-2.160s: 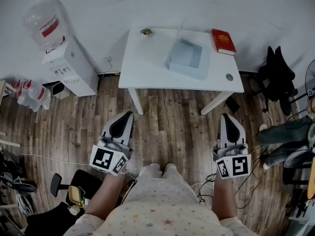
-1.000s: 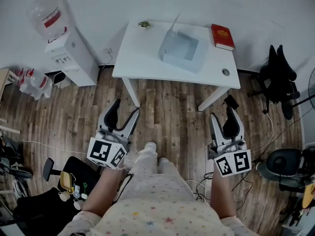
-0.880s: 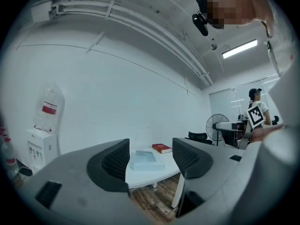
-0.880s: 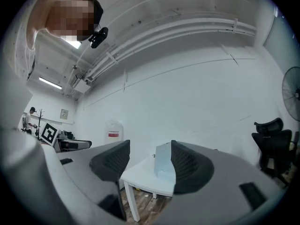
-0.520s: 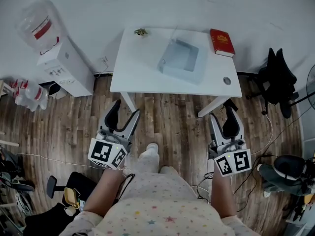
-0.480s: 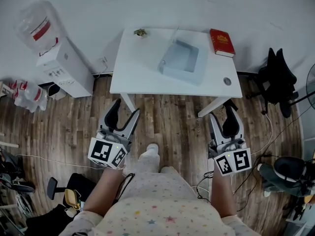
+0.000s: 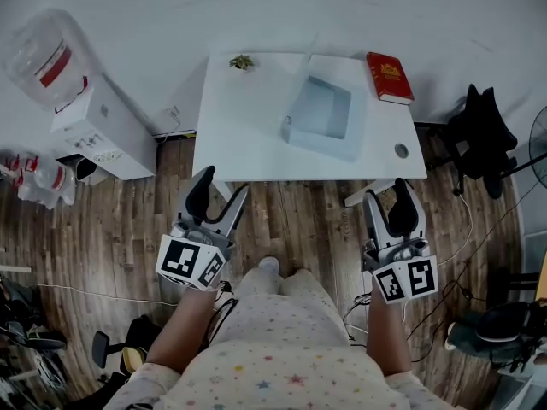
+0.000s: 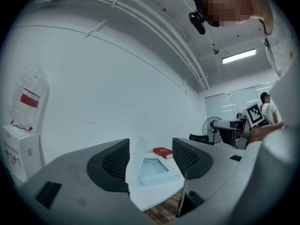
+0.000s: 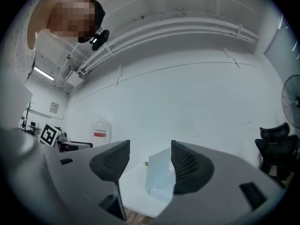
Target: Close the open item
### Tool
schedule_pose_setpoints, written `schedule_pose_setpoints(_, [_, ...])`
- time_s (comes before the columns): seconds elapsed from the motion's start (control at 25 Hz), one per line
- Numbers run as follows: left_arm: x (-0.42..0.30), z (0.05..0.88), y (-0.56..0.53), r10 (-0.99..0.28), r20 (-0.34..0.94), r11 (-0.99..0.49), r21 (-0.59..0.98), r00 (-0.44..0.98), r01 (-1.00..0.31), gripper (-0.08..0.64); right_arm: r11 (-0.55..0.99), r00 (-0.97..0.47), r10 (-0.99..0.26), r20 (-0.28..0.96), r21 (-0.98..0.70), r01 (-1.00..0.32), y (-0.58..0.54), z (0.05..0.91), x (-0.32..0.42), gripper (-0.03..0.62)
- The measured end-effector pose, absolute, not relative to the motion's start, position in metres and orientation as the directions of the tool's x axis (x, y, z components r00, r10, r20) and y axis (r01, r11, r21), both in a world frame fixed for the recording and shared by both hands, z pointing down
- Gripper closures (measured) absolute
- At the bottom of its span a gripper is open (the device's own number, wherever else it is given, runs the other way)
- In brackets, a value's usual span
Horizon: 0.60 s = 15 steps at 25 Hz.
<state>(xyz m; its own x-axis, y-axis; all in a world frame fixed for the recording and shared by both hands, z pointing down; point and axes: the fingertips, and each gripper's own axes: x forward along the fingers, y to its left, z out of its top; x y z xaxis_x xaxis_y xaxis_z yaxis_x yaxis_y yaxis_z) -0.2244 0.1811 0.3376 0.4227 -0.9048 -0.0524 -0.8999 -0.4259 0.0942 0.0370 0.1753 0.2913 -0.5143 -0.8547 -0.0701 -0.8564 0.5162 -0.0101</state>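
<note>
The left gripper (image 7: pixel 220 196) and right gripper (image 7: pixel 386 207) are hovering with jaws apart, gripping nothing. At 12 o'clock, the translucent box (image 7: pixel 320 120) is sitting on the white table (image 7: pixel 239 126), its lid apparently standing open.

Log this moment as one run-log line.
phase: pre-contact | left gripper: open, empty | right gripper: open, empty | box: on table, lid raised, untouched

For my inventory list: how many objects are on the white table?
3: the open clear box in the middle, the red book at the far right corner, a small green thing at the far left edge. The raised lid may hide more.
</note>
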Motion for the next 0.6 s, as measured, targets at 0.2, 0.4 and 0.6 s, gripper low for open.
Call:
schedule_pose_setpoints(0.2, [-0.227,0.35,0.158,-0.907,-0.028,-0.42,0.11,0.42,-0.901,0.295,0.508,-0.507,-0.861,-0.052,-0.016,-0.861,0.153,0.297,0.039,0.336])
schedule_pose_setpoints(0.4, [-0.219,0.36,0.132,-0.914,-0.008,-0.404,0.121,0.406,-0.907,0.295,0.518,-0.517,-0.855,-0.039,-0.013,-0.855,0.123,0.307,0.047,0.348])
schedule_pose_setpoints(0.6, [-0.21,0.358,0.09,-0.929,-0.011,-0.367,0.119,0.369,-0.922,0.295,0.562,-0.561,-0.827,-0.046,-0.018,-0.827,0.067,0.305,0.053,0.344])
